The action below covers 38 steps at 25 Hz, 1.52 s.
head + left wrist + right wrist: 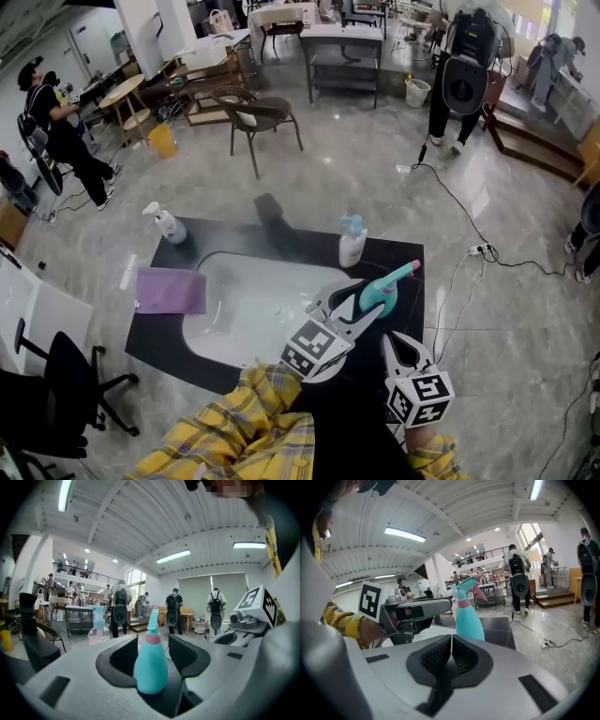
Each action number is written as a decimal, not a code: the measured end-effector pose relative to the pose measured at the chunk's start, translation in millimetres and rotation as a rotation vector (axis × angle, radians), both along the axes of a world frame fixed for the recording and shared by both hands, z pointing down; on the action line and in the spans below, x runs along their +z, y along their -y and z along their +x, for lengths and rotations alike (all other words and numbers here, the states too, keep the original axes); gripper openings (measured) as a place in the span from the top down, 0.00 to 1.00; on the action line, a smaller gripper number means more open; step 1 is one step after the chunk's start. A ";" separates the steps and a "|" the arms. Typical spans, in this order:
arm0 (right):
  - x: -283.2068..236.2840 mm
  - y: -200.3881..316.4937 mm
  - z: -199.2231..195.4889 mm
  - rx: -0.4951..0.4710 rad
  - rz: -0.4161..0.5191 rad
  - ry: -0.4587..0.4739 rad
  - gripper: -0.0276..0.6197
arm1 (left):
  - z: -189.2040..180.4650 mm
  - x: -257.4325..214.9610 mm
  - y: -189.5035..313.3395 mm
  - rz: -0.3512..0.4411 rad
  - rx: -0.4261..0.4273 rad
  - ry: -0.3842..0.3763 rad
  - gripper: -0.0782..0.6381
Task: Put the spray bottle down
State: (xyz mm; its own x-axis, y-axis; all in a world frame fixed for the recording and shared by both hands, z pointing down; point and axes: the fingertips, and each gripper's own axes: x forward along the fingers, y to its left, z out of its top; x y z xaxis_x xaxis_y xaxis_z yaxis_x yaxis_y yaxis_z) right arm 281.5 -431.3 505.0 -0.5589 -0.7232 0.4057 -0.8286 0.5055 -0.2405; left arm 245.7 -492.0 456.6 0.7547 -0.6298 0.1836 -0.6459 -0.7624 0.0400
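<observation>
My left gripper is shut on a teal spray bottle with a pink collar, held tilted above the right rim of the white basin, its nozzle pointing up-right. In the left gripper view the teal spray bottle stands between the two pads of the left gripper. My right gripper hangs just right of it, shut and empty. In the right gripper view the right gripper has its jaws pressed together, with the teal spray bottle and the left gripper just ahead.
The black table holds a purple cloth at the left, a white spray bottle at the back left and a clear bottle with a blue top at the back. A cable and several people are on the floor around.
</observation>
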 end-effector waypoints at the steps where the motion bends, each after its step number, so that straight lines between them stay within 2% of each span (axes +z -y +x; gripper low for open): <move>1: 0.0 -1.6 -1.1 0.002 -0.001 0.001 0.95 | -2.7 1.5 -4.1 -0.008 0.002 -0.001 0.64; 7: 0.2 -13.3 -11.8 0.015 -0.006 0.006 0.95 | -14.1 6.8 -31.4 -0.037 0.030 -0.009 0.64; 11: 2.0 -21.4 -17.8 0.025 -0.018 0.014 0.95 | -19.2 5.0 -50.6 -0.038 0.053 -0.030 0.78; 16: 0.6 -30.3 -26.0 0.023 -0.015 0.012 0.95 | -23.9 4.3 -68.5 -0.038 0.080 -0.031 0.84; 23: -1.0 -46.7 -36.1 0.014 -0.012 0.014 0.95 | -28.4 5.8 -92.2 -0.056 0.105 -0.033 0.85; 38: 2.4 -91.5 -50.7 0.065 -0.017 0.023 0.95 | -47.8 14.7 -138.7 -0.090 0.127 -0.019 0.85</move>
State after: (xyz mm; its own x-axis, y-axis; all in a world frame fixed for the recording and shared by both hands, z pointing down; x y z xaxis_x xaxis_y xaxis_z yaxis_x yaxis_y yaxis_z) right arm 230.9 -339.8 507.5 -0.5198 -0.7514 0.4064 -0.8540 0.4459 -0.2679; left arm 197.9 -353.3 471.3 0.8313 -0.5106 0.2197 -0.5428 -0.8308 0.1229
